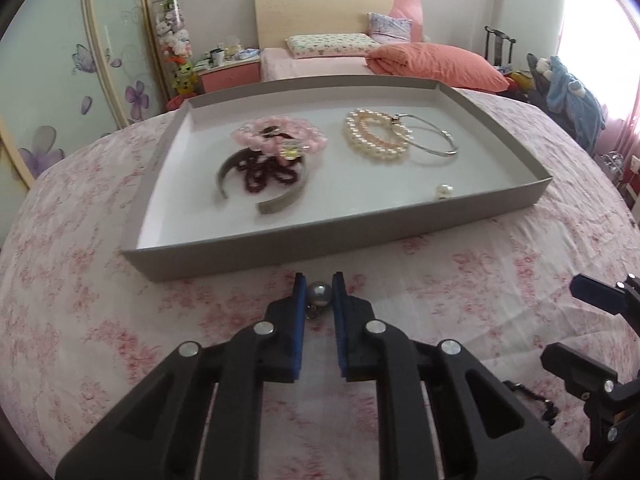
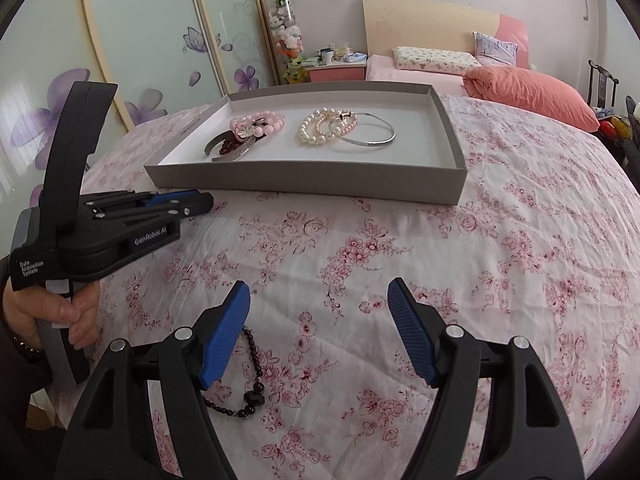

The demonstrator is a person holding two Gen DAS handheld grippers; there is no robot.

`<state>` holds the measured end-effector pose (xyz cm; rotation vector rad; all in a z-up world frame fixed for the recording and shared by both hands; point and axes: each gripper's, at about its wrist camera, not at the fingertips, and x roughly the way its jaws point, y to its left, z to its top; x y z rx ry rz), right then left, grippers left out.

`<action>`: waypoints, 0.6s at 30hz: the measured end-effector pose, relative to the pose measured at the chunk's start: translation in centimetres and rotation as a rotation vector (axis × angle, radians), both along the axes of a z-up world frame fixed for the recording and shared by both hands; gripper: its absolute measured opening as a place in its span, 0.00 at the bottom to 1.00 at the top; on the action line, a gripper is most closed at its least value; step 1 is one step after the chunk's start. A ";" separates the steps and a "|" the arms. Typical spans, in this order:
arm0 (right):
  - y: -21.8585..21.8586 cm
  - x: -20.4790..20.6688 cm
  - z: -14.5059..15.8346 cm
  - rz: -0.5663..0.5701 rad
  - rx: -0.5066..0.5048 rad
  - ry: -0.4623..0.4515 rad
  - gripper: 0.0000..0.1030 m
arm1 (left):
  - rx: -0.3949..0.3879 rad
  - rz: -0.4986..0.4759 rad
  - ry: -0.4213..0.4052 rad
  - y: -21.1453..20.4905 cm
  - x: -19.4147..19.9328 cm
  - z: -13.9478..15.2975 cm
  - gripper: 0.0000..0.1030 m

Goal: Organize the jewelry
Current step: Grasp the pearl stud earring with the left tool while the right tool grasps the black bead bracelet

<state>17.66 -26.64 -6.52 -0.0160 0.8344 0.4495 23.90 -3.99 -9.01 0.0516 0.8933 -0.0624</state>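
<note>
A grey tray stands on the floral cloth. It holds a pink bead bracelet, a dark red bead bracelet, a metal cuff, a pearl bracelet, a silver bangle and a loose pearl. My left gripper is shut on a silver-grey pearl earring just before the tray's front wall. My right gripper is open and empty above the cloth. A black bead bracelet lies under its left finger.
The table has a pink floral cloth. Behind it are a bed with an orange quilt, a bedside table and a sliding wardrobe. My right gripper shows at the right edge of the left wrist view.
</note>
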 end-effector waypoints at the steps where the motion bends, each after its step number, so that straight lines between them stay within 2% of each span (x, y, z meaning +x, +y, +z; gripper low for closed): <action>1: 0.1 -0.1 0.0 0.006 0.000 0.000 0.69 | 0.006 0.013 0.000 0.4 -0.1 0.0 0.14; 5: 0.3 -0.4 0.0 0.045 0.001 0.002 0.61 | 0.031 0.066 0.001 2.9 -0.8 0.1 0.14; 9: 0.9 -1.2 -0.1 0.112 -0.010 0.012 0.47 | 0.051 0.117 -0.002 5.3 -1.7 0.2 0.14; 13: 1.4 -2.0 -0.5 0.168 -0.022 0.032 0.36 | -0.012 0.161 0.001 7.5 -2.1 0.2 0.14; 18: 1.9 -2.8 -0.7 0.209 -0.048 0.033 0.26 | -0.028 0.164 0.000 7.9 -2.3 0.2 0.14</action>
